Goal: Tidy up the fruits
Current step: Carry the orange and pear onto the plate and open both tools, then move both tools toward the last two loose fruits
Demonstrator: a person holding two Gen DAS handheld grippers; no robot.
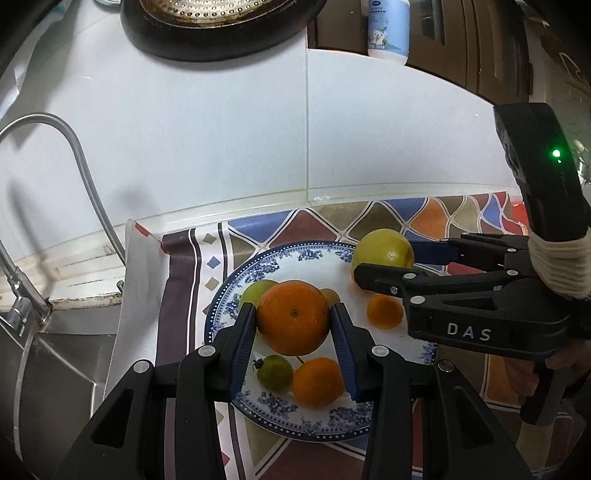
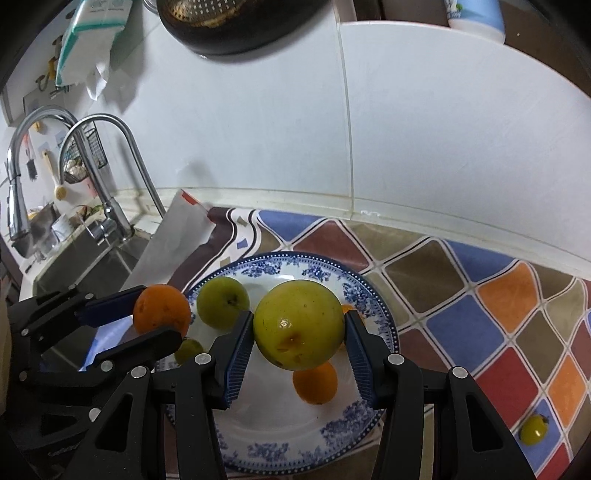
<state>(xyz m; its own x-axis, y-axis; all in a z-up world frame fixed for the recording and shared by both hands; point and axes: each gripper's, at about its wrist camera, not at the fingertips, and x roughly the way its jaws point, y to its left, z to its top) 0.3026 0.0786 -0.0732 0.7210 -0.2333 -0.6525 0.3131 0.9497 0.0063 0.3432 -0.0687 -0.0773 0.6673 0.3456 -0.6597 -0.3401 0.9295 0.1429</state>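
Note:
A blue-and-white plate (image 1: pixel 240 280) (image 2: pixel 332 435) sits on a patterned mat. My left gripper (image 1: pixel 293 317) is shut on a large orange (image 1: pixel 293 317), held above the plate; it also shows in the right wrist view (image 2: pixel 160 308). My right gripper (image 2: pixel 299 328) is shut on a yellow-green apple (image 2: pixel 299 328) over the plate; the apple also shows in the left wrist view (image 1: pixel 382 253). On the plate lie a green apple (image 2: pixel 221 301), two small oranges (image 1: pixel 317 382) (image 1: pixel 384 312) and a green tomato (image 1: pixel 274 373).
A small yellow-green tomato (image 2: pixel 533 430) lies on the mat at the right. A sink (image 1: pixel 55 369) and tap (image 2: pixel 107 177) are at the left. A white tiled wall stands behind, with a black pan (image 1: pixel 221 33) and a white bottle (image 1: pixel 388 29) above.

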